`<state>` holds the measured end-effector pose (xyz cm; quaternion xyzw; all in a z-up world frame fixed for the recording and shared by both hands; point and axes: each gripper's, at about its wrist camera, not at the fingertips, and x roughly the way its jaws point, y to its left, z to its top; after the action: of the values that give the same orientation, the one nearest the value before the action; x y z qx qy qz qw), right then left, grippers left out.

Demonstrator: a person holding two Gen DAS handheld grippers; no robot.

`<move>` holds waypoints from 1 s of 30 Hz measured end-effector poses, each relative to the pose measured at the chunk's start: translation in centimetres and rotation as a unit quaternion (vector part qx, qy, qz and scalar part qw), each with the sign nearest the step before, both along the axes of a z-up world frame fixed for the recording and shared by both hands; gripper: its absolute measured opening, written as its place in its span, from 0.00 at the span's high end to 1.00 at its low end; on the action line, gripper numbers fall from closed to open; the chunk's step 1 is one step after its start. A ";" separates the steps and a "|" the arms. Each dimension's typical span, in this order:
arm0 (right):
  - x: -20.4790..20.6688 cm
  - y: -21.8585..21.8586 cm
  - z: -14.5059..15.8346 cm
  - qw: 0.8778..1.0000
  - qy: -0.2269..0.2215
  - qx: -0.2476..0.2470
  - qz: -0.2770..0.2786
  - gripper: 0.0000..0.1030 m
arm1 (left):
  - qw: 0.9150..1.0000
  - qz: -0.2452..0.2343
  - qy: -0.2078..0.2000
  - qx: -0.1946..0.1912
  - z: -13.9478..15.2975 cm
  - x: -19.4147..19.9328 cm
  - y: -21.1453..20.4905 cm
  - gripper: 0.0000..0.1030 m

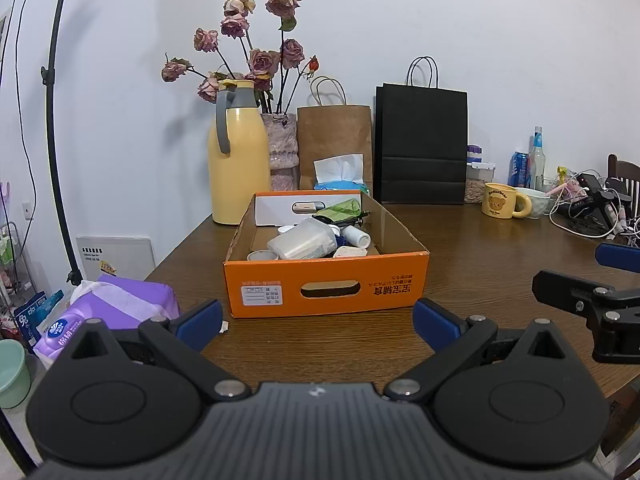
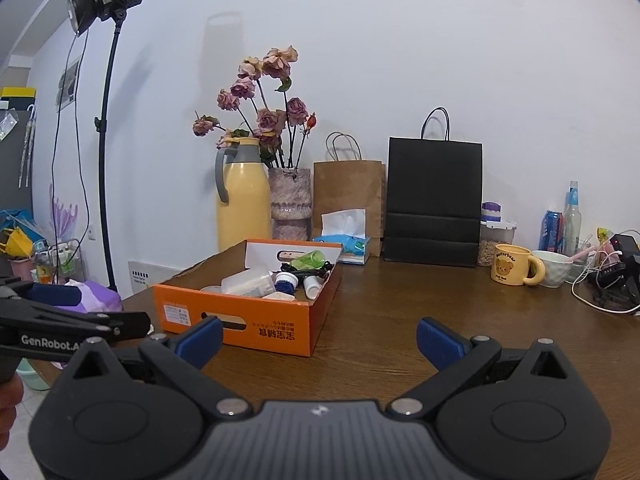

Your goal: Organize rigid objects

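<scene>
Left gripper (image 1: 318,322) stands wide apart and holds nothing, hovering low over the wooden surface (image 1: 480,264) just short of the orange box (image 1: 326,286). From the left wrist view the box faces the gripper square on, handle slot toward it. Inside lie the rigid things to sort, heaped toward the near right corner: a translucent plastic container (image 1: 304,240) lying on its side, a tape roll (image 1: 262,256), a small white bottle (image 1: 356,236), a green bottle (image 1: 340,208) and a long white carton (image 1: 288,210) along the back wall. Behind the box stand a yellow thermos (image 1: 239,160) and a vase of dried roses (image 1: 285,148). At the right edge the right gripper (image 1: 592,292) shows from the side, above the surface.

From the right wrist view, the right gripper (image 2: 320,340) is also spread wide and empty, with the box (image 2: 240,320) ahead and to its left, turned at an angle. A bear mug (image 2: 516,266), a white bowl (image 2: 556,268) and a tangle of cables (image 2: 600,296) sit well apart to the right.

The likely trouble is the heap itself: the pieces overlap, so pinching one could drag or tip its neighbours. The round bottles and the smooth container could slip or roll from the pads if gripped off-centre. A low reach might catch the cardboard wall and shove the light box toward the thermos and vase.
</scene>
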<state>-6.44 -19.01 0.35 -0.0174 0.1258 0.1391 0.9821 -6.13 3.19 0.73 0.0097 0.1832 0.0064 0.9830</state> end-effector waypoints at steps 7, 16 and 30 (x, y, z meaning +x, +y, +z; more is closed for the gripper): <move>0.0 0.0 0.0 1.000 -0.001 0.000 0.000 0.00 | 1.000 0.000 0.001 0.000 0.0 -0.1 0.0 0.00; 0.0 0.0 0.0 1.000 -0.001 0.000 0.000 0.00 | 1.000 -0.001 -0.001 0.001 0.1 -0.1 -0.1 0.00; 0.0 0.1 0.0 1.000 0.001 -0.001 0.000 0.00 | 1.000 0.001 0.004 -0.004 0.1 0.0 0.2 0.00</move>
<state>-6.45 -18.90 0.31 -0.0185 0.1265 0.1388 0.9820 -6.10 3.39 0.79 0.0059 0.1872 0.0065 0.9823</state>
